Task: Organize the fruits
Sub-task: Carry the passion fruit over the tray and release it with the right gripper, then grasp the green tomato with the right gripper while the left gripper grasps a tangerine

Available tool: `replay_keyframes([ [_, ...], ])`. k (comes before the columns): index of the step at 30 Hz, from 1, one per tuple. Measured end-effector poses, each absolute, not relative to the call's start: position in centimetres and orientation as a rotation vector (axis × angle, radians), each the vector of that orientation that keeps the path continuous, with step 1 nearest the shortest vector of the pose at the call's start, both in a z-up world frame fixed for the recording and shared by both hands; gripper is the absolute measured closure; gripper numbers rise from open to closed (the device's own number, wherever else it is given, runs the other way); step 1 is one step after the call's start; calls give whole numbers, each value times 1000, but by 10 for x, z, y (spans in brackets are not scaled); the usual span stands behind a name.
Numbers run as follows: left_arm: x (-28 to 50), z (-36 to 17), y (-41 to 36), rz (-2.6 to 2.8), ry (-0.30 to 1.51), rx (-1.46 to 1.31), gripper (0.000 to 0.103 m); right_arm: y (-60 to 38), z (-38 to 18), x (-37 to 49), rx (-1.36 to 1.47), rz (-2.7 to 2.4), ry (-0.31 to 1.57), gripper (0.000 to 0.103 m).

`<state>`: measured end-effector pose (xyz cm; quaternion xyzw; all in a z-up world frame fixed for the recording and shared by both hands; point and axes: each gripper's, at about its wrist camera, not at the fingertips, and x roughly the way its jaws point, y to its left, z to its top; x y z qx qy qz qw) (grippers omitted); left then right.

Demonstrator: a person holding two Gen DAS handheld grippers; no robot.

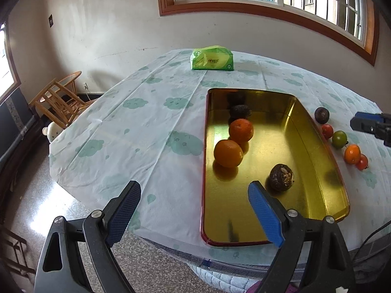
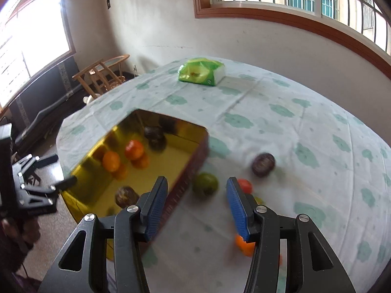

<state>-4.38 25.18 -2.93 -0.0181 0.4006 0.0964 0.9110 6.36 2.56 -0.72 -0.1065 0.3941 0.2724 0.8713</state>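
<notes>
Right hand-held gripper, jaws apart and empty, is nearest the round green tomato, which sits dead ahead on the tabletop beside the shiny gold rectangular tin tray. Left hand-held gripper also gapes, empty.

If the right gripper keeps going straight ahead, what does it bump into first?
Probably the green fruit: it lies just ahead between the open right gripper fingers, beside the gold tray. Depth is blurry, though.

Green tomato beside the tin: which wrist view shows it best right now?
Right wrist view: the green tomato sits large just ahead of the open right gripper, though motion-blurred. Left wrist view shows it sharp but small, off at the right edge beyond the gold tin.
</notes>
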Motion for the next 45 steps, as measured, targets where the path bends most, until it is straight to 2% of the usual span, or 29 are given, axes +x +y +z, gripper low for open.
replay_keyframes([
  [6,-42,-18,223,126,816,2,15,-14,-21,64,-327,529,871,52],
  [21,-33,-12,192,95,833,87,15,17,-71,120,-466,538,1004,52],
  [22,-32,-11,188,91,833,99,15,17,-74,123,-456,550,1016,53],
  [23,-32,-10,184,83,831,112,15,17,-76,125,-448,553,1025,62],
  [25,-31,-6,175,53,827,138,15,9,-73,128,-388,562,1030,66],
  [31,-26,11,141,-141,822,128,15,-75,-40,113,-180,446,888,66],
  [39,19,7,82,-368,938,26,15,-213,-60,80,-57,112,872,66],
  [45,71,-13,61,-330,1061,-117,15,-247,-73,69,-12,108,869,65],
])
